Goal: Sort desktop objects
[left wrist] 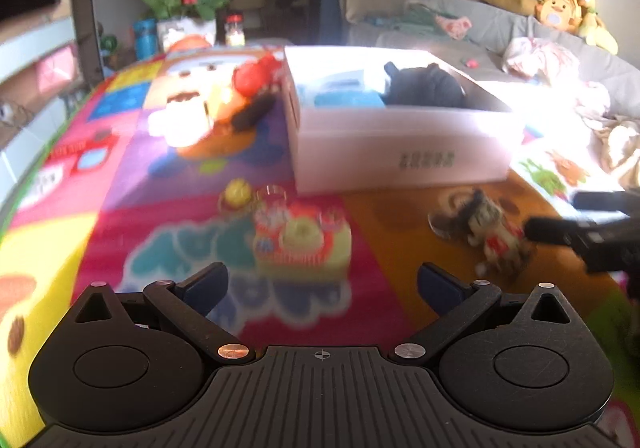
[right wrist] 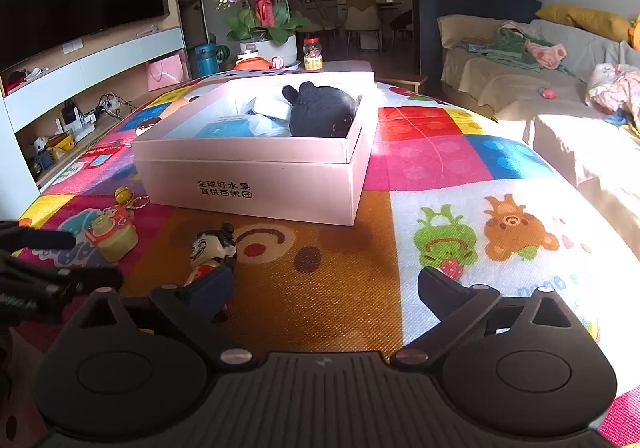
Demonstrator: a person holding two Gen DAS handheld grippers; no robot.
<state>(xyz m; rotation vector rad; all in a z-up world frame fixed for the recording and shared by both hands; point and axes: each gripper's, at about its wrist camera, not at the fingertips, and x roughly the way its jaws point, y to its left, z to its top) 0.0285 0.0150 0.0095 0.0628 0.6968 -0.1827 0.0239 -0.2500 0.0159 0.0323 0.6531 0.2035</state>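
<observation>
A small grinning figurine lies on the orange patch of the play mat, its lower half behind the left finger of my right gripper. That gripper stands open, with nothing pressed between its pads. My left gripper is also open and empty, hovering just short of a yellow-and-red toy cake. A yellow bell keychain lies beyond the cake. The open white box holds a black plush and blue and white items. In the blurred left wrist view the figurine sits beside the right gripper.
A red-capped plush lies left of the box. A flower pot, a jar and a blue bottle stand at the mat's far end. A sofa with clothes runs along the right. The left gripper enters from the left edge.
</observation>
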